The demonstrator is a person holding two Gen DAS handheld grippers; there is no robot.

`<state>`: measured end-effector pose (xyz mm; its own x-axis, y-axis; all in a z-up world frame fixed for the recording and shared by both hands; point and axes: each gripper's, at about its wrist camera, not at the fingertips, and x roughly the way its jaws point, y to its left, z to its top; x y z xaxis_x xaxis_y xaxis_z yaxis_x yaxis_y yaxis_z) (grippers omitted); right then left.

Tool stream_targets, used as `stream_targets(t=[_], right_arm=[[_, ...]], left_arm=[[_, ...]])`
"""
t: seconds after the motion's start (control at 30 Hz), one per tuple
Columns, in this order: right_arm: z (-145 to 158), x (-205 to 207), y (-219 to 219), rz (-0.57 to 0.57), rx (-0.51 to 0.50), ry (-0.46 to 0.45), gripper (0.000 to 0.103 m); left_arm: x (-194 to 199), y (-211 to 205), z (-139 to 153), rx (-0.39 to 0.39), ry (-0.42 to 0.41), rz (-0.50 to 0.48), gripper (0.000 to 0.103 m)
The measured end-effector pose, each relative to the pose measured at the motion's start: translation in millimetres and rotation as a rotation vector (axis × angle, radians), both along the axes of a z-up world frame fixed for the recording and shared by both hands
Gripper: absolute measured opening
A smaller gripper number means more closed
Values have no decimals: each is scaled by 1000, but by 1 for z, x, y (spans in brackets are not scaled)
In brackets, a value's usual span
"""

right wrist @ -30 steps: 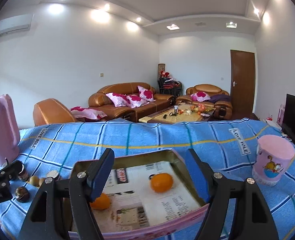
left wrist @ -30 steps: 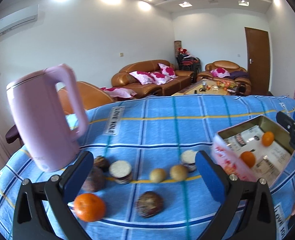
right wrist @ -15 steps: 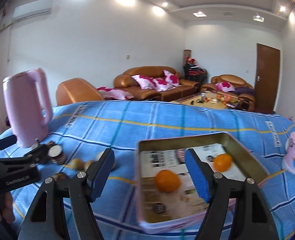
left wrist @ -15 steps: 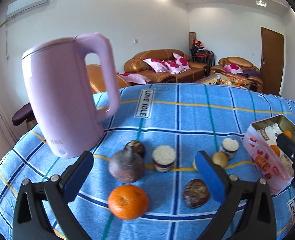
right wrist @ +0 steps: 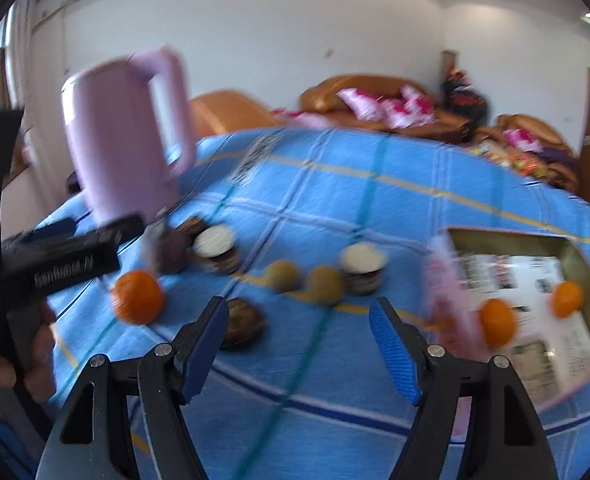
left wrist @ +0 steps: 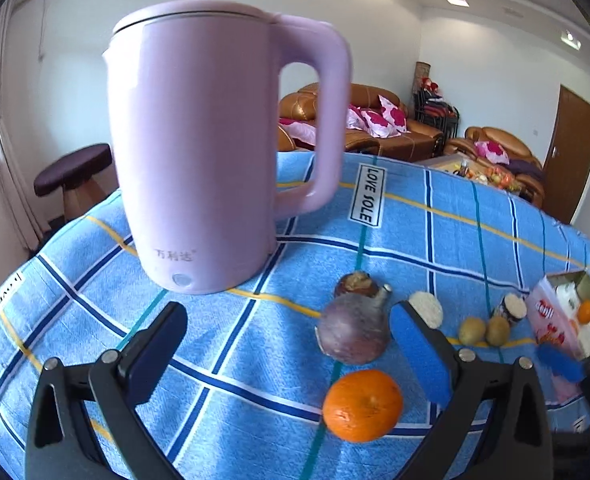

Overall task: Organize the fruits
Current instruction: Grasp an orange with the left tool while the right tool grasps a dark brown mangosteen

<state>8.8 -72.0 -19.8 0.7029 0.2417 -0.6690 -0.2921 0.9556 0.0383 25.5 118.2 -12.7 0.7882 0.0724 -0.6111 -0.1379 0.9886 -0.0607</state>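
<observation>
We are counting three oranges in all: one loose orange (left wrist: 362,405) on the blue checked tablecloth (left wrist: 435,236), and two oranges (right wrist: 497,323) lying inside the open tin box (right wrist: 575,256) at 3 o'clock in the right wrist view. We are also counting two small yellow-brown fruits (right wrist: 282,276) side by side, two white-lidded jars (right wrist: 217,249), one purple bulb-shaped fruit (left wrist: 354,332), and two dark wrinkled fruits, one (right wrist: 242,322) just beyond the right gripper's left finger, the other (left wrist: 355,283) behind the purple one. One pink kettle (left wrist: 199,148) is standing upright at 11 o'clock.

The left wrist view is showing the kettle close and sharp, with the printed mark on its base; the right wrist view is blurring it. Only the right wrist view is showing the tin's paper-lined floor and both oranges in it, and the person's hand (right wrist: 35,364) gripping the left tool at 9 o'clock. The left view is catching just one corner of the tin at 3 o'clock, with a single orange visible.

The left gripper (left wrist: 291,344) is hanging with its jaws spread wide and nothing between the pads; the loose orange and the purple fruit are sitting at 4 o'clock inside its span, untouched. The right gripper (right wrist: 299,340) is also standing apart and empty, over bare cloth, the tin off at 3 o'clock.
</observation>
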Motion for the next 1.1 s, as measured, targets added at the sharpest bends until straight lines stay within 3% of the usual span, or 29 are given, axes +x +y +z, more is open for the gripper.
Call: stream_targets(t=[0.23, 0.33, 0.5, 0.57, 0.63, 0.7, 0.87, 1.1], right_arm=[[-14, 21, 21, 24, 10, 101, 73], [-21, 28, 22, 29, 30, 157, 62], [-21, 26, 23, 38, 32, 156, 58], [-20, 25, 20, 33, 33, 154, 43], [-20, 26, 12, -3, 49, 154, 43], [-19, 27, -1, -37, 93, 151, 43], [-12, 23, -27, -100, 174, 97, 43], [-6, 21, -25, -94, 172, 60, 43]], left_arm=[[2, -5, -2, 59, 13, -39, 103], [0, -16, -4, 100, 21, -89, 103], [-4, -32, -5, 138, 31, -166, 103], [-5, -34, -5, 136, 36, -188, 102], [-7, -36, -5, 114, 44, -212, 101], [-5, -37, -8, 79, 85, -241, 96], [0, -44, -23, 103, 187, -254, 66], [1, -55, -35, 139, 250, -269, 50]])
